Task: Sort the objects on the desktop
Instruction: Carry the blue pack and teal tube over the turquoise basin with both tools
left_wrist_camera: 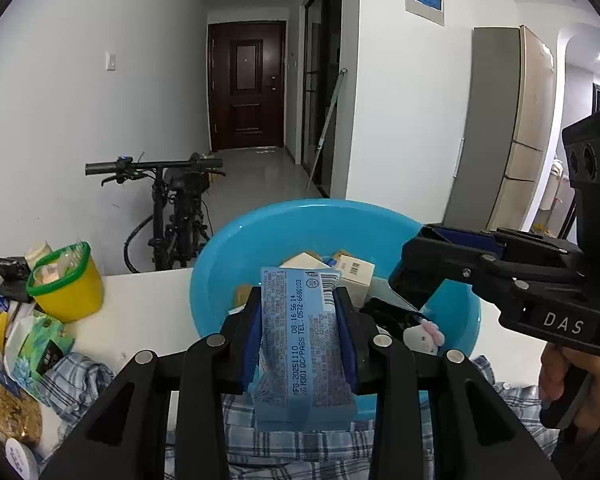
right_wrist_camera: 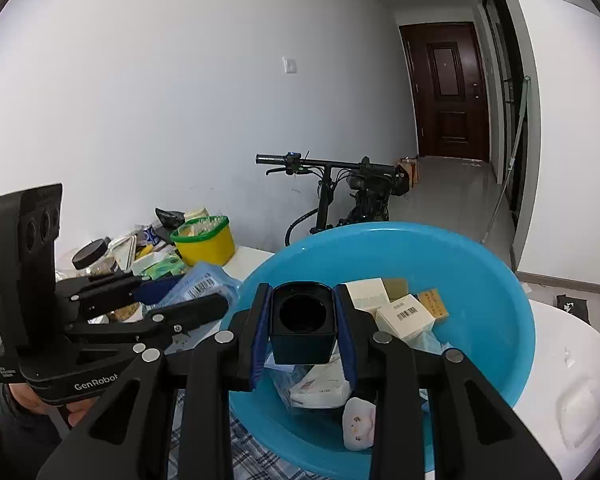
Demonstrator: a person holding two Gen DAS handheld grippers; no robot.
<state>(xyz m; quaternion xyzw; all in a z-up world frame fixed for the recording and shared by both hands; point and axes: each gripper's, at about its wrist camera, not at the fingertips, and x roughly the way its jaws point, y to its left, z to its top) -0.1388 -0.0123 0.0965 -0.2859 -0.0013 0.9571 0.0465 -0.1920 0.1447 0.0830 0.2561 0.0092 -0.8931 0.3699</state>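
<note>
A round blue plastic basin (right_wrist_camera: 480,280), smooth and glossy, is sitting on a white tabletop (left_wrist_camera: 140,304) with its near rim lying over a blue-and-white checked cloth (left_wrist_camera: 300,448). Inside it are lying several small cardboard boxes (right_wrist_camera: 404,314), cream and tan with printed barcodes, crumpled plastic wrappers, and a small white soft toy (right_wrist_camera: 358,424) with pink marks.

The left gripper (left_wrist_camera: 300,312) is clamping a flat, light-blue plastic packet (left_wrist_camera: 300,344) between its blue-lined fingers (left_wrist_camera: 252,340); the film is thin and printed with a barcode and date lines, and the packet is standing on edge, just over the basin's near rim. The jaws are standing only narrowly apart, pressing both faces of the packet.

The right gripper (right_wrist_camera: 302,320) is gripping a black, square-sided plastic holder (right_wrist_camera: 302,328) with a round bore opening toward the camera; its matte walls are sitting tight against both pads. This holder is hanging above the basin's interior, over the wrappers.

To the left on the tabletop, a yellow plastic tub (right_wrist_camera: 206,240) with a green rim is standing among loose packets and a dark-lidded jar (right_wrist_camera: 90,254). A black bicycle (right_wrist_camera: 340,192) is leaning by the wall behind.
</note>
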